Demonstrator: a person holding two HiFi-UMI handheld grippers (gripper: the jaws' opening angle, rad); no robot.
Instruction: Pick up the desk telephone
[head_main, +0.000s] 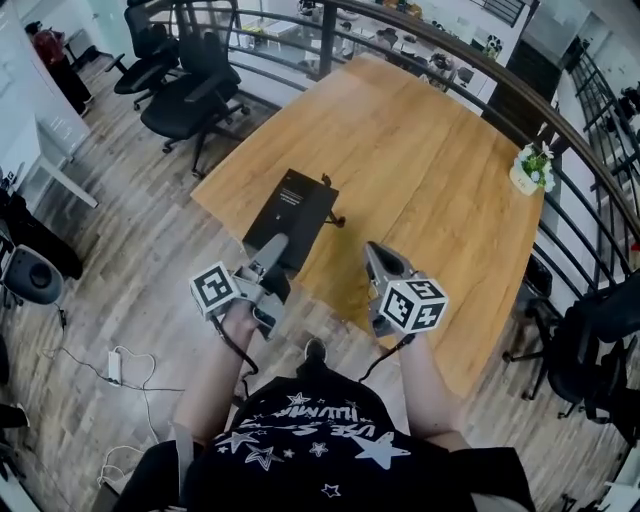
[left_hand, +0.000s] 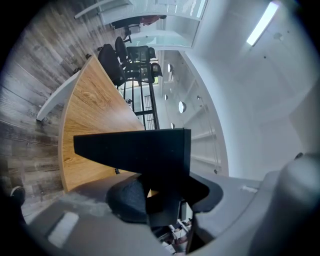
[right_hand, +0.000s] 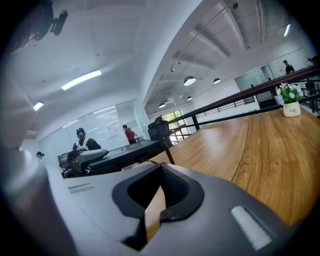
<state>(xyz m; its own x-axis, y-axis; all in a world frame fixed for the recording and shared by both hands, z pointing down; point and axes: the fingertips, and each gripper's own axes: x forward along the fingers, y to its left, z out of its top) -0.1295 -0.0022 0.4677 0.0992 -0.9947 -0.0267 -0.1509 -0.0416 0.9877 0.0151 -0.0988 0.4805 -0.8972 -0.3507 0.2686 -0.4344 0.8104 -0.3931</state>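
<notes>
Your left hand-held gripper (head_main: 277, 248) is pinching the near end of the black desk telephone (head_main: 293, 205), at the bench (head_main: 430, 170) edge. Right hand-held gripper (head_main: 372, 255) is pressed together, empty, just beside it.

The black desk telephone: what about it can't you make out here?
- Head view: the black desk telephone is too small and dark to show keys or a handset, and the left claw covers its near edge.
- Left gripper view: only a featureless dark slab shows.
- Right gripper view: it is seen edge-on, so its top face is hidden.
</notes>
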